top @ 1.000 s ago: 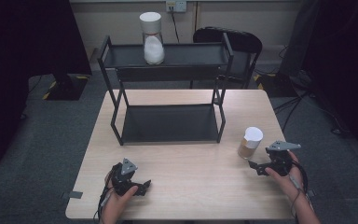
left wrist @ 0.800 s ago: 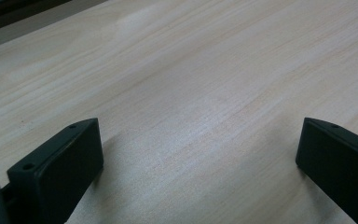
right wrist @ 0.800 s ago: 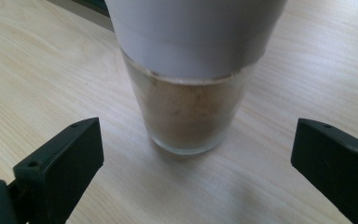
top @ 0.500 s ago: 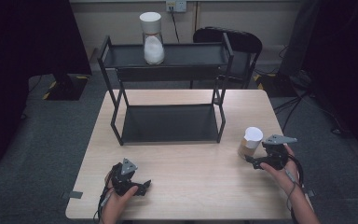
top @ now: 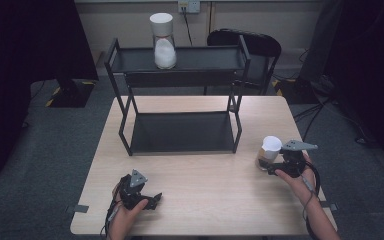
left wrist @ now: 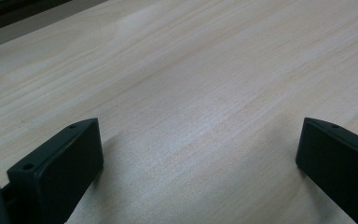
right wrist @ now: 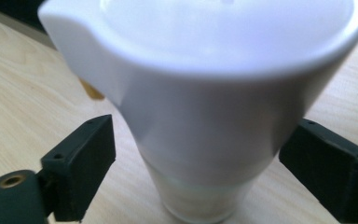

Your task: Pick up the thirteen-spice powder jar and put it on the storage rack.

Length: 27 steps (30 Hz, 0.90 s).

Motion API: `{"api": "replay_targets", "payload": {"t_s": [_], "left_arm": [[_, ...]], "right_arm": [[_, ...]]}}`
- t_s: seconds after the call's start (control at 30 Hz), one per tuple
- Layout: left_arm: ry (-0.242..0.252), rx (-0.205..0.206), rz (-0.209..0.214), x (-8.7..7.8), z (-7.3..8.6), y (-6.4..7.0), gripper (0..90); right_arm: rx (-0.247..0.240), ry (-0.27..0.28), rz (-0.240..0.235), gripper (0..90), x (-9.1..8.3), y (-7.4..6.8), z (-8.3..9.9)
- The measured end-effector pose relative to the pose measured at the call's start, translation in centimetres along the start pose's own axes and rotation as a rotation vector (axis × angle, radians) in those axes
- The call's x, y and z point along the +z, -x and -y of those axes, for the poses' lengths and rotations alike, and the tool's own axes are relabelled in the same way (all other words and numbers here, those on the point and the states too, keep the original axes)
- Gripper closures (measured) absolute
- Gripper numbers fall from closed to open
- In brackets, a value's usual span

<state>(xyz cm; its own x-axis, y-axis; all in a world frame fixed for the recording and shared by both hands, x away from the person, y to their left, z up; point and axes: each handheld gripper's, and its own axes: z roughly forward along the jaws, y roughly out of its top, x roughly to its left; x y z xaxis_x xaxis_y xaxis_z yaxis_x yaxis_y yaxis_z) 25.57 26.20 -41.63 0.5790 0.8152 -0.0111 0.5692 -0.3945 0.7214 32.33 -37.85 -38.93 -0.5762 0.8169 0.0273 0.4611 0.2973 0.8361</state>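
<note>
We see the right tool (right wrist: pixel 198 168) wide open around the white-lidded cup (right wrist: pixel 205 93), seemingly not touching it. At the counter's (top: pixel 200 200) 7 o'clock, the left tool (left wrist: pixel 200 163) gapes open, holding nothing.

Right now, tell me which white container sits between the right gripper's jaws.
The lidded cup on the table, straddled by the open right gripper; the other container stands on the shelf top.

— How were the two handheld tools built?

— The left gripper (top: pixel 139 192) and the right gripper (top: pixel 289 161) were made of black parts, each topped by a grey three-cornered plate. Blocky black jaws with small screw holes were seen in the gripper views (a brass-coloured fitting was noted beside one jaw of the right gripper).

— And cables, sleeves?

— A dark cable was trailed from each gripper. Both forearms were left bare.
</note>
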Motion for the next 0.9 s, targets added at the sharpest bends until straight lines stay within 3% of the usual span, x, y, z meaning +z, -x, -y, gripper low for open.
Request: {"api": "replay_targets", "payload": {"t_s": [0.23, 0.5, 0.57, 0.9], "left_arm": [[0.0, 0.0, 0.0, 0.0, 0.0, 0.0, 0.0], [0.0, 0.0, 0.0, 0.0, 0.0, 0.0, 0.0], [0.0, 0.0, 0.0, 0.0, 0.0, 0.0, 0.0], [0.0, 0.0, 0.0, 0.0, 0.0, 0.0, 0.0]], "right_arm": [[-0.024, 0.031, 0.006, 22.7, 0.3, -0.3, -0.2], [-0.035, 0.054, 0.025, 29.9, 0.5, -0.4, 0.4], [-0.018, 0.069, 0.021, 29.8, 0.6, -0.3, 0.7], [-0.042, 0.082, 0.034, 30.5, 0.5, -0.7, 1.1]]}}
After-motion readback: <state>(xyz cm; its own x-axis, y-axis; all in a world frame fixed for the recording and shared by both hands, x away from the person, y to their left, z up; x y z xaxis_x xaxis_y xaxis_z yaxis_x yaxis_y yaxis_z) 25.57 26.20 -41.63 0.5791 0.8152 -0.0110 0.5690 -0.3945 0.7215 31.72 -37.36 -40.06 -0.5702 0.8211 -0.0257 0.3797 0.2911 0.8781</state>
